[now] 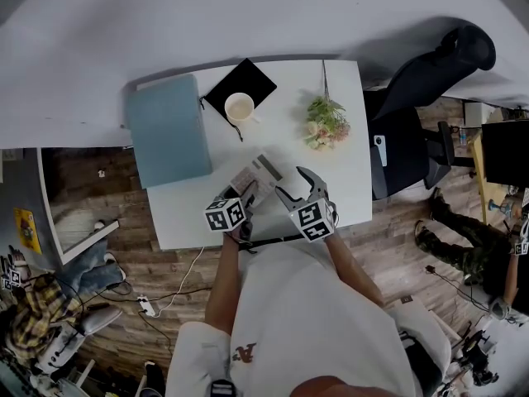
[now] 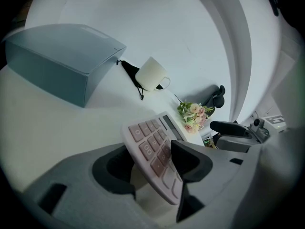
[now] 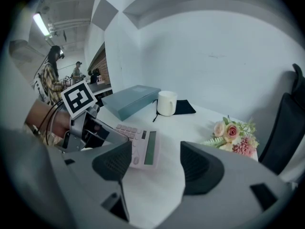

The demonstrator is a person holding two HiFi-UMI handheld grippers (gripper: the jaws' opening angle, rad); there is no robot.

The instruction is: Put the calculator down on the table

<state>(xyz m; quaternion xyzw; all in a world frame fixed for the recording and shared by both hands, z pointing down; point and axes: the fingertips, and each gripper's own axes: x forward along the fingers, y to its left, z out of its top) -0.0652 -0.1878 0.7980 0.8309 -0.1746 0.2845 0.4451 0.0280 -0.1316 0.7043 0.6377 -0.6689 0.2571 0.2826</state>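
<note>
A pale calculator with pinkish keys lies on the white table near its front edge. In the left gripper view the calculator slants between the jaws of my left gripper, and the pads stand a little off it, so the gripper is open. The right gripper view shows the calculator flat on the tabletop, with the left gripper at its near end. My right gripper hovers open and empty just right of it, and is also visible in the head view.
A teal box sits at the table's left. A white mug stands on a black pouch at the back. A small bunch of flowers lies to the right. A black office chair stands beyond the right edge.
</note>
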